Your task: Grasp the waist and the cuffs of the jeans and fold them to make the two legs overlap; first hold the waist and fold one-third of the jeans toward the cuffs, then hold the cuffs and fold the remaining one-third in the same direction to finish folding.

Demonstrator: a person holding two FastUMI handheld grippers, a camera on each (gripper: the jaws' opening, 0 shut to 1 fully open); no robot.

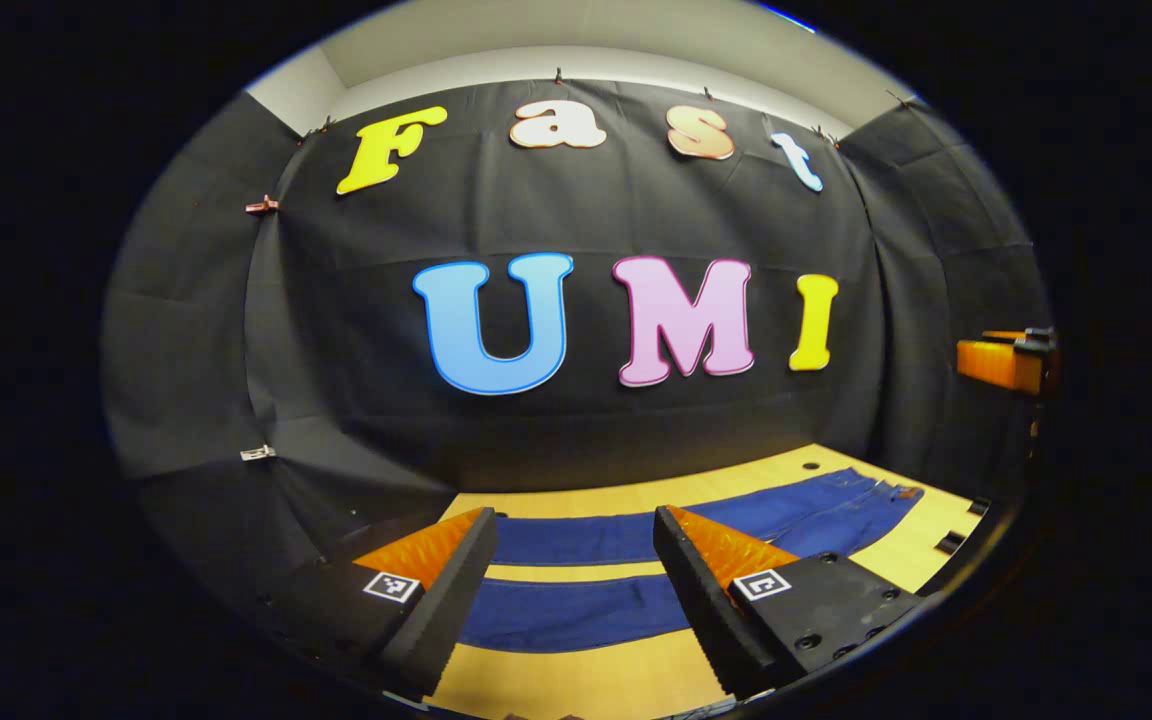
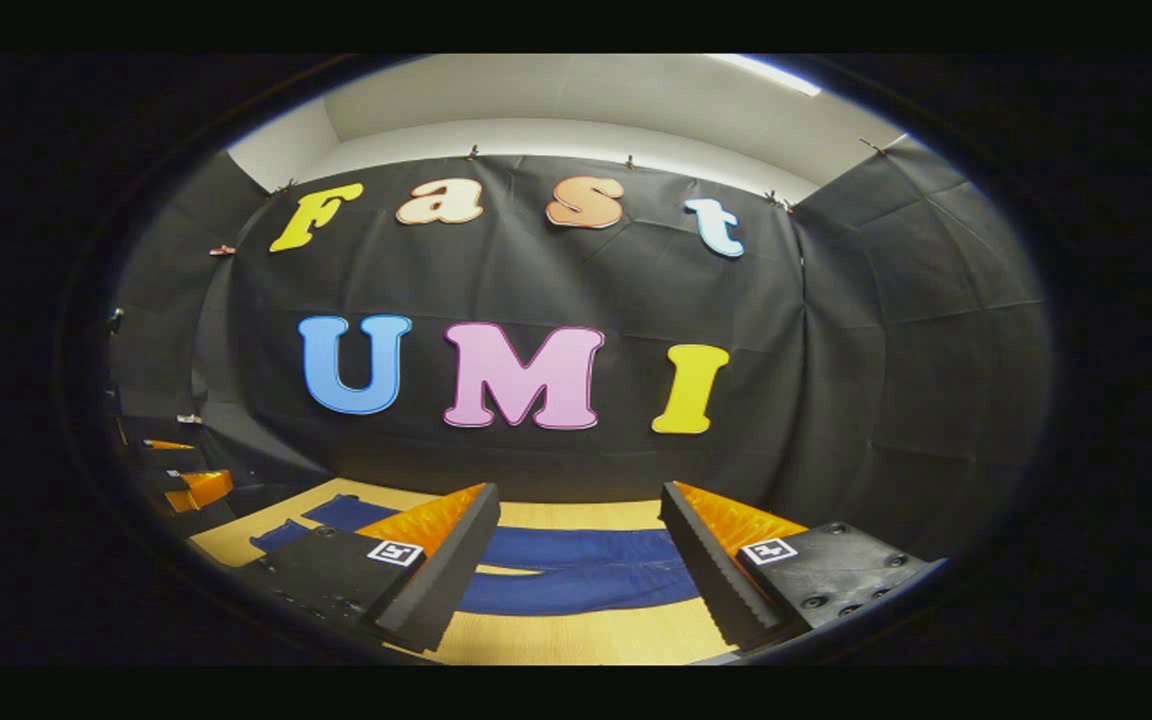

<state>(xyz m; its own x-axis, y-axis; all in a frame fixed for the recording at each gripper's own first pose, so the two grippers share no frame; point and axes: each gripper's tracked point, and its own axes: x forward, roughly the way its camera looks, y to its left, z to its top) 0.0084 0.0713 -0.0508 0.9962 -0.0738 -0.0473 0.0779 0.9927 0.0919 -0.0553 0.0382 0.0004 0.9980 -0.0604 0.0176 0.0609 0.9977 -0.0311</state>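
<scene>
A light wooden table stands before the black cloth wall, with a pale ceiling overhead.

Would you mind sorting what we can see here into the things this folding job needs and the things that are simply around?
Needed for the job:
- jeans, spread flat, legs apart
- left tongs, open above the legs
- right tongs, open above the jeans

Simply around:
- wooden table under the jeans
- black cloth wall behind
- clips pinned to that cloth
</scene>
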